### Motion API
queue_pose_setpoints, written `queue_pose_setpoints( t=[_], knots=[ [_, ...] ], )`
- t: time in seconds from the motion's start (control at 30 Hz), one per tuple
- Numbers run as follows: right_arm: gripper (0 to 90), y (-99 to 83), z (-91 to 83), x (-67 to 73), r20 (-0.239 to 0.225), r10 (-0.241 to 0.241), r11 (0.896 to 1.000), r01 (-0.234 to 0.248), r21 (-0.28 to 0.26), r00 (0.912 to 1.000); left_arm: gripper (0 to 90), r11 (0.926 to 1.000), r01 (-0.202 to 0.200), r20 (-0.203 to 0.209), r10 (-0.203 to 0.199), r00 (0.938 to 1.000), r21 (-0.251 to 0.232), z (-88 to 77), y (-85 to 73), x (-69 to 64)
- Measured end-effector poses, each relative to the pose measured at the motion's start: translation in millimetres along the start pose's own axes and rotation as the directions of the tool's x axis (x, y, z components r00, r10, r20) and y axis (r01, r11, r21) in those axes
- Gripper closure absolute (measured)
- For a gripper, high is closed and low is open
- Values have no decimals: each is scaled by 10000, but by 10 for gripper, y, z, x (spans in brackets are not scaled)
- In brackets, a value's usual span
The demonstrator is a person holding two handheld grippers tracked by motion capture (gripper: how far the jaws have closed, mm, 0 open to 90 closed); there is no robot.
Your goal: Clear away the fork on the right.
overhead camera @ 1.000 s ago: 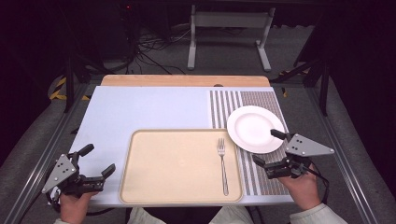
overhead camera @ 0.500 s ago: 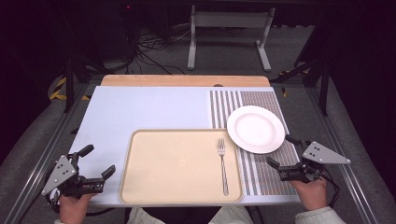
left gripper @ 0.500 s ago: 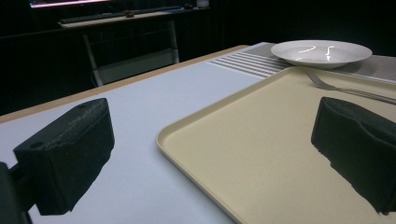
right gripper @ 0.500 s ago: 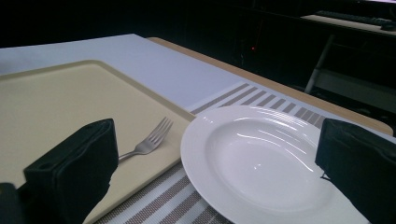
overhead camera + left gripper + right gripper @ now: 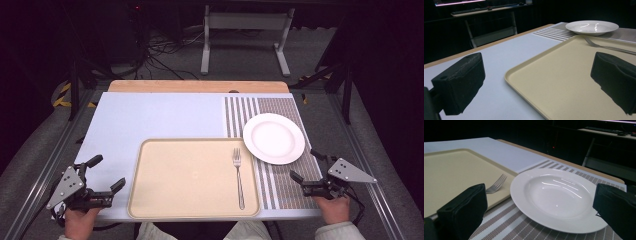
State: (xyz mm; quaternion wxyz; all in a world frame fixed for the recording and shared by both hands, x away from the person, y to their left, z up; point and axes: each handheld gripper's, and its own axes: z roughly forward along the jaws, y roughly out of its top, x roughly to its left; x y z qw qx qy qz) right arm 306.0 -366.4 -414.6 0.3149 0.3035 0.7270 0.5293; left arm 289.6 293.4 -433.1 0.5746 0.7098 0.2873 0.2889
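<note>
A beige tray (image 5: pixel 185 175) lies at the front middle of the table, with a metal fork (image 5: pixel 238 175) on its right side. A white plate (image 5: pixel 274 138) rests on the striped placemat (image 5: pixel 287 182) to the right. My left gripper (image 5: pixel 106 172) is open at the front left, just off the tray's left edge (image 5: pixel 524 82), holding nothing. My right gripper (image 5: pixel 307 165) is open at the front right over the placemat, just short of the plate (image 5: pixel 556 195). The fork (image 5: pixel 495 185) lies left of the plate in the right gripper view, and the left gripper view has the fork (image 5: pixel 609 46) and plate (image 5: pixel 591 27) beyond the tray.
The pale blue table top (image 5: pixel 160 120) has a wooden strip (image 5: pixel 200 86) along its far edge. Metal rails (image 5: pixel 365 165) run along both sides. A white stand (image 5: pixel 245 37) and cables sit on the dark floor behind.
My right gripper has drawn back toward the front right, away from the plate's near edge. The left gripper has stayed put.
</note>
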Motion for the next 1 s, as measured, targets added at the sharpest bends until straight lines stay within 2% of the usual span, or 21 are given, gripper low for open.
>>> queue_pose_setpoints(
  t=[0.07, 0.17, 0.2, 0.27, 0.4, 0.53, 1.0],
  knots=[
    [2, -52, 5, -8, 62, 78, 10000, -78, 19, 10000, 1, 10000, 10, 18, -10, 10000, 51, -5, -2, 10],
    [2, -157, 51, -35, 40, 449, 9988, -450, 206, 9990, 1, 9999, 165, 32, -166, 9999, 39, 4, -17, 23],
    [2, -157, 51, -35, 40, 449, 9988, -450, 206, 9990, 1, 9999, 165, 32, -166, 9999, 39, 4, -17, 23],
    [2, -214, 86, -42, 44, 425, 9975, -427, 558, 9991, 1, 9998, 193, 25, -193, 9998, -19, 7, -14, 25],
    [2, -282, 112, -82, 17, 635, 9959, -635, 651, 9980, 1, 9996, 250, 57, -250, 9997, -122, -9, -10, 39],
    [2, -278, 116, -76, 16, 663, 9955, -662, 670, 9978, 0, 9988, 420, 47, -419, 9991, -245, -6, -15, 48],
    [2, -248, 112, -48, 34, 568, 9962, -569, 664, 9984, 1, 9980, 506, 248, -497, 9985, -376, -11, -6, 58]
  ],
)
